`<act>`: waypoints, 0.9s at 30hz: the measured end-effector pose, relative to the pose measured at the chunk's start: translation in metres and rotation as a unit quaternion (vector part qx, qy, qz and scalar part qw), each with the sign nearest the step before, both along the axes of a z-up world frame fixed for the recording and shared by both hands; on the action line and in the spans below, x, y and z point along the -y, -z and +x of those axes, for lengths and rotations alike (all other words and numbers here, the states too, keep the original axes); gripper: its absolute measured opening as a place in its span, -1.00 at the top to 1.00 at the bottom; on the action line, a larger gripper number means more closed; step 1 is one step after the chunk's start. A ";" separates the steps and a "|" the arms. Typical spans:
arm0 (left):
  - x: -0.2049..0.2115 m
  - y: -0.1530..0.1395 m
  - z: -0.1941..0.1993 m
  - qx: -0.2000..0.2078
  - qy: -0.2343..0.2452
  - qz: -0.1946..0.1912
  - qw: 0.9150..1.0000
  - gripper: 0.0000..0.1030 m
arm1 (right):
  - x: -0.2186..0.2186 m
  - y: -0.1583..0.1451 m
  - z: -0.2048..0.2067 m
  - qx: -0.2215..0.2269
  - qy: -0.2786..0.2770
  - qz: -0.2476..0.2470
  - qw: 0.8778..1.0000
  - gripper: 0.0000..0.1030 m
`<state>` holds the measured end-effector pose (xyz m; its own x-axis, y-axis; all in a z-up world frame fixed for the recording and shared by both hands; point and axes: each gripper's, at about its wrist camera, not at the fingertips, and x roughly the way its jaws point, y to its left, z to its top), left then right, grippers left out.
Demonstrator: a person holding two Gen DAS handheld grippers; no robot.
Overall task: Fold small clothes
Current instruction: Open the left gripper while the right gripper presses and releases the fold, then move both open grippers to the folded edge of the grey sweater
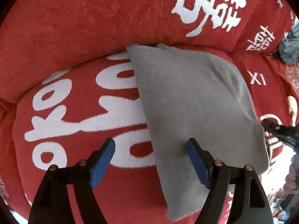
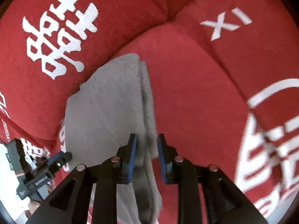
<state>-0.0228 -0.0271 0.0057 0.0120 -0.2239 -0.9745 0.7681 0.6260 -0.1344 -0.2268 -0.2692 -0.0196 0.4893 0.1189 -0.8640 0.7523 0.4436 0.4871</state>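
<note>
A grey cloth (image 1: 192,100) lies folded flat on the red sofa seat (image 1: 78,115), its far corner against the backrest. My left gripper (image 1: 151,149) is open wide just above the cloth's near left edge, with one blue pad (image 1: 194,156) over the grey fabric and the other over the red cushion. My right gripper (image 2: 146,149) stands narrowly open over the grey cloth (image 2: 104,112), at its right folded edge. That edge shows in the gap and the pads do not press it. Each view catches the other gripper at its margin: the right gripper (image 1: 280,132), the left gripper (image 2: 58,158).
The sofa is red with large white characters on the seat and on the backrest cushions (image 1: 93,18). A darker blue-grey garment (image 1: 289,50) lies bunched at the far right of the sofa. The seam between two seat cushions (image 2: 214,52) runs right of the cloth.
</note>
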 end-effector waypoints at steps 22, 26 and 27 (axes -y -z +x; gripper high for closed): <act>-0.040 0.037 -0.048 -0.027 0.053 0.038 0.997 -0.72 | -0.062 0.019 -0.030 -0.079 -0.103 -0.025 0.991 0.86; -0.043 0.033 -0.049 -0.026 0.051 0.045 0.997 -0.72 | -0.061 0.013 -0.036 -0.109 -0.102 -0.032 0.988 0.86; -0.043 0.031 -0.049 -0.025 0.051 0.048 0.997 -0.72 | -0.059 0.012 -0.041 -0.112 -0.098 -0.027 0.988 0.86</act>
<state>-0.0722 0.0158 -0.0258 -0.0546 -0.1269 -0.9904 0.8228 0.5562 -0.1167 -0.2674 -0.2100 -0.0320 0.2570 0.1441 -0.9556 0.7356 0.6121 0.2902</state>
